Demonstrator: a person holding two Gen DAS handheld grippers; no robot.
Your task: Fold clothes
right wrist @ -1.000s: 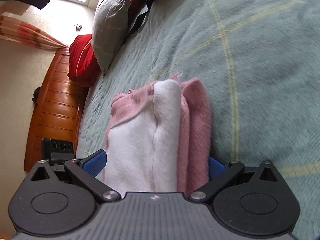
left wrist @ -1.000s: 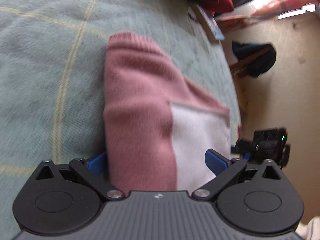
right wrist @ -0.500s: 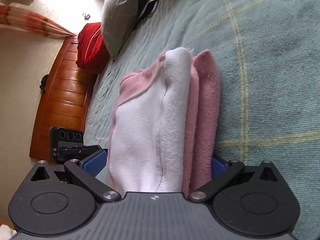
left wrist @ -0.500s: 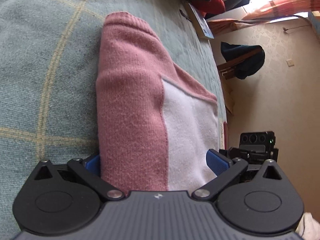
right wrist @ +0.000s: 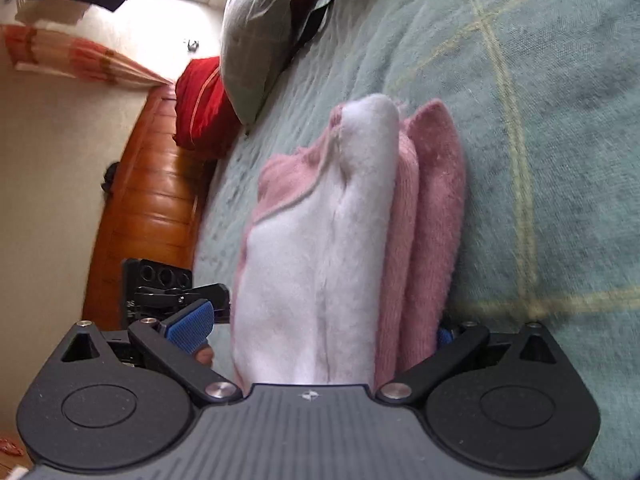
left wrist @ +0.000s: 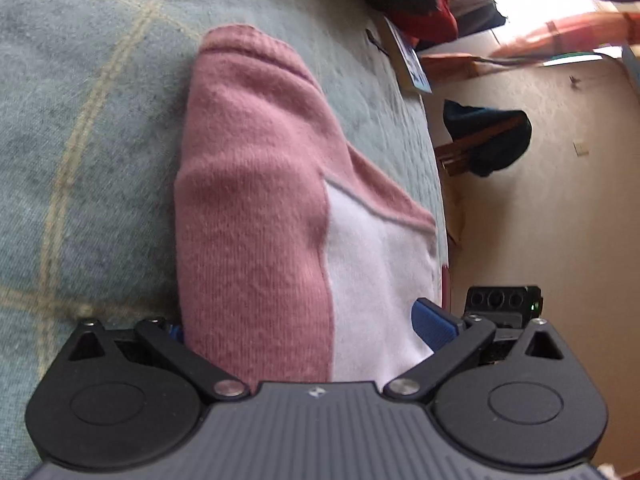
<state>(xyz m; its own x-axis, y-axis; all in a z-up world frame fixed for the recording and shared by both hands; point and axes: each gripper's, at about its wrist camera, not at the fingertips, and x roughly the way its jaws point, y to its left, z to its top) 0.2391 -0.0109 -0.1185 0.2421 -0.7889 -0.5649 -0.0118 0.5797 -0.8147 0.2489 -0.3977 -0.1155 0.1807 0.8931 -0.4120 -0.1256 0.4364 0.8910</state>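
The blue-padded fingers (left wrist: 434, 326) of the left gripper (left wrist: 308, 330) stand wide apart with the folded pink-and-white knitted garment (left wrist: 276, 216) filling the gap between them: the pink half presses against and hides the left pad, while the white half lies just beside the right pad, and I cannot tell whether the pads squeeze it. The right gripper (right wrist: 320, 330) is spread about as wide, the same bundle (right wrist: 344, 240) running forward from between its fingers (right wrist: 190, 326) over the grey-green quilted bedspread with pale yellow lines (right wrist: 520, 100). There the pink layers cover the right pad and a clear gap separates the white face from the left pad.
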